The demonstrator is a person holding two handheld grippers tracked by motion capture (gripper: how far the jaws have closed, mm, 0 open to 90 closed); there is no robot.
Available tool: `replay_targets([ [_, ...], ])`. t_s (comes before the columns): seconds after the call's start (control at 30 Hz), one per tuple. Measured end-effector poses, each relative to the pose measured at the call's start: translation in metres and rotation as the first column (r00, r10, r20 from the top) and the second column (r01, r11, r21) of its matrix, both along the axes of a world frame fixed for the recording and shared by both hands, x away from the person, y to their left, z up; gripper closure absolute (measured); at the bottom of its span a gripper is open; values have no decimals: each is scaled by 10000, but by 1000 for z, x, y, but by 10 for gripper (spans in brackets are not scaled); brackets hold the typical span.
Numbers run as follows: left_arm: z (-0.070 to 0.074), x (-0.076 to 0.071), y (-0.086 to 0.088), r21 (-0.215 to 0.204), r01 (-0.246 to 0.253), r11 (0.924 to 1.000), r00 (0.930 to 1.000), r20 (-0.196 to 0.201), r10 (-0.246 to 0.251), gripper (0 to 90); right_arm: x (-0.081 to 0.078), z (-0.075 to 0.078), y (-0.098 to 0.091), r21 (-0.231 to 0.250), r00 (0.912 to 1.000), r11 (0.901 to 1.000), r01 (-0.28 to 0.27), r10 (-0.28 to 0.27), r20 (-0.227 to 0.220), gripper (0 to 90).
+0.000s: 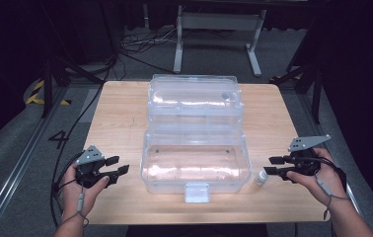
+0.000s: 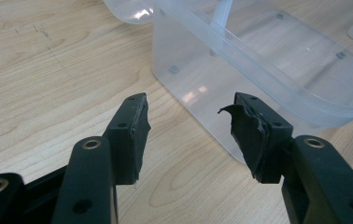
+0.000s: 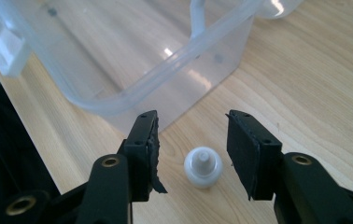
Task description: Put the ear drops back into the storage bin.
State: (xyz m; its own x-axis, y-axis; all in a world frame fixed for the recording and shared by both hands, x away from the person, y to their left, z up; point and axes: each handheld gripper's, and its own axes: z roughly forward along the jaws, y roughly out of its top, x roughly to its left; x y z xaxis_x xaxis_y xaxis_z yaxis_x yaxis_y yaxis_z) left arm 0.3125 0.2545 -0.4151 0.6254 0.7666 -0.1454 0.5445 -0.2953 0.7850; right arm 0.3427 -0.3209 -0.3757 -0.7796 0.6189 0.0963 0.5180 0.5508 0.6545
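Observation:
A clear plastic box (image 1: 150, 168) stands open in the middle of the wooden table, its lid (image 1: 194, 96) laid back behind it and a latch tab (image 1: 196, 192) at the front. A small white dropper bottle (image 1: 260, 178) stands upright on the table by the box's front right corner. My right gripper (image 1: 272, 166) is open just right of that bottle; in the right gripper view the bottle (image 3: 203, 167) sits between the jaws, untouched. My left gripper (image 1: 117, 165) is open near the box's left wall (image 2: 184, 79), holding nothing.
The wooden table (image 1: 115, 113) has bare surface left and right of the box. Cables (image 1: 93, 98) trail over the grey floor at the left, and a metal frame (image 1: 214, 24) stands beyond the table's far edge.

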Motion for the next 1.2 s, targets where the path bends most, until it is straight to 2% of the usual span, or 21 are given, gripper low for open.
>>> replay_targets([
  [0.07,-1,1,-1,130,-128,9998,9999,-39,129,483,-1,-2,1,-190,10000,9998,-16,15,-79,531],
  [0.17,-1,1,-1,101,-56,9999,9999,-92,57,477,-1,-7,3,-265,9994,9996,-122,113,-331,518],
  [0.3,-1,1,-2,108,-20,9999,9999,-105,21,475,2,-14,6,-768,9986,9968,-217,178,-503,518],
  [0.4,-1,1,-1,148,-57,9999,9999,-94,59,482,5,-18,7,-927,9976,9954,-244,182,-674,519],
  [0.57,-2,1,-1,190,-4,9998,9999,-129,6,481,10,-22,9,-1509,9960,9880,-317,186,-876,529],
  [0.7,-2,0,-1,190,-11,9998,9998,-182,15,478,15,-24,13,-2247,9936,9726,-600,365,-1071,559],
  [0.73,-2,0,-1,190,-11,9998,9998,-182,15,478,15,-24,13,-2247,9936,9726,-600,365,-1071,559],
  [0.97,-3,-3,1,261,-95,9996,9997,-235,102,478,19,-27,25,-3068,9859,9427,-1310,913,-1405,596],
  [1.0,-3,-3,1,261,-95,9996,9997,-235,102,478,19,-27,25,-3068,9859,9427,-1310,913,-1405,596],
  [1.03,-3,-4,2,263,-122,9996,9997,-204,127,478,22,-28,29,-3309,9824,9307,-1558,1110,-1505,609],
  [1.1,-3,-5,3,279,-154,9995,9996,-227,160,478,23,-29,31,-3568,9807,9182,-1721,1254,-1503,618],
  [1.2,-3,-6,4,238,-192,9995,9995,-234,197,477,25,-30,32,-3770,9796,9082,-1815,1333,-1504,631],
])
